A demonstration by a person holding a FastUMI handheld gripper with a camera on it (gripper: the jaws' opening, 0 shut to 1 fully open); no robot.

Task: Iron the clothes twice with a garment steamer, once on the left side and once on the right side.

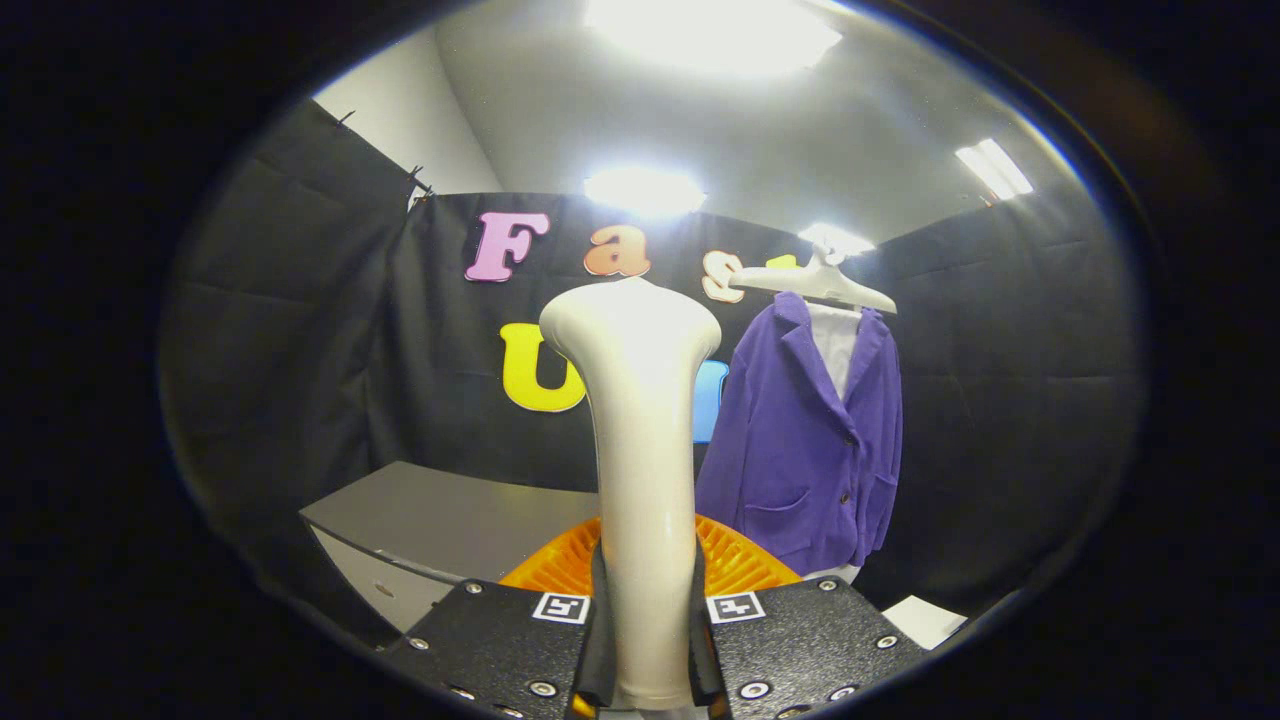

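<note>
One tall, glossy cream-white plastic garment steamer [640, 440] stands upright between the two fingers of the hand-held gripper [645, 645]. Both fingers press against the lower part of its handle, so the gripper is clamped on it. The steamer's neck rises straight and flares into a broad rounded head at the top.

One purple button-front jacket [805, 440] with a white shirt [835, 345] inside it hangs on one pale plastic hanger [815, 282], to the right of the steamer and well beyond it, in front of the black cloth wall. The jacket hangs straight, its front facing the gripper, with one patch pocket visible low on its front. Steamer and jacket are apart, with a gap of dark wall showing between the neck and the jacket's near sleeve.

One orange ribbed plastic object [735, 560] lies just behind the steamer's base, its curved edge showing on both sides of the handle. One grey flat-topped table [440, 520] sits to the left of the steamer and beyond it, its front edge running toward the gripper. A white flat piece [925, 620] lies low to the right of the steamer, below the jacket's hem.
</note>
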